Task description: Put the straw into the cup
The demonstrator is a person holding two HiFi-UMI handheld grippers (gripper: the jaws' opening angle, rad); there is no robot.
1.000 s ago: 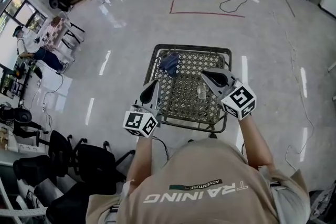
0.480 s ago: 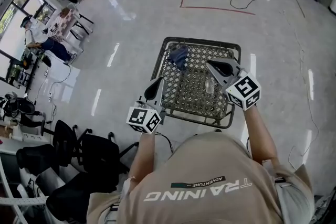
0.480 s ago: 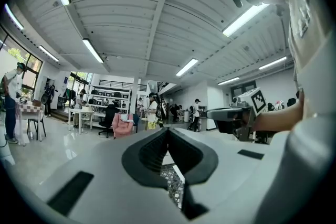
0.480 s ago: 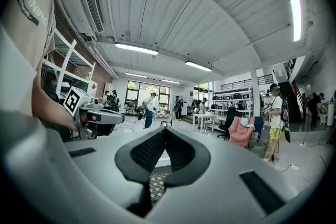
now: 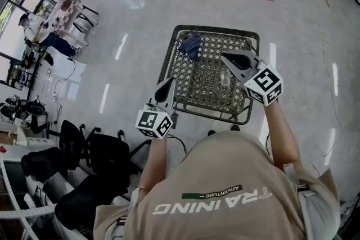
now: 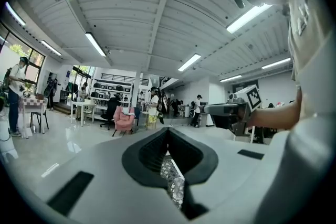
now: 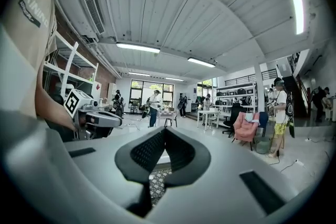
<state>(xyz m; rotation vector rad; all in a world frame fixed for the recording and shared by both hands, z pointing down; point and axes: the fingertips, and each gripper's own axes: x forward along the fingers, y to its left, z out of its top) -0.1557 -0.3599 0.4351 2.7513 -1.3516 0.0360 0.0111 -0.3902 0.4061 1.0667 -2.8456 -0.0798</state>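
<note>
Both sets of tongs are closed right now. In the left gripper view the left tongs (image 6: 168,131) have their dark pads meeting at the tip with nothing pinched between them. The right tongs (image 7: 164,131) look the same in the right gripper view, pads together and empty.

From the head view, the person holds the 2 grippers out level over a metal mesh surface (image 5: 205,87). The left tongs (image 5: 168,84) sit at its near-left edge, and the right tongs (image 5: 225,56) reach in over its right side.

The clear cup (image 5: 225,79) stands upright on the mesh, just beside the right tongs on the near side, well apart from the left tongs. I can't make out the straw in any of the views, too small or hidden.

There's also a crumpled blue cloth (image 5: 192,46) lying at the far-left corner of the mesh, away from the cup.
</note>
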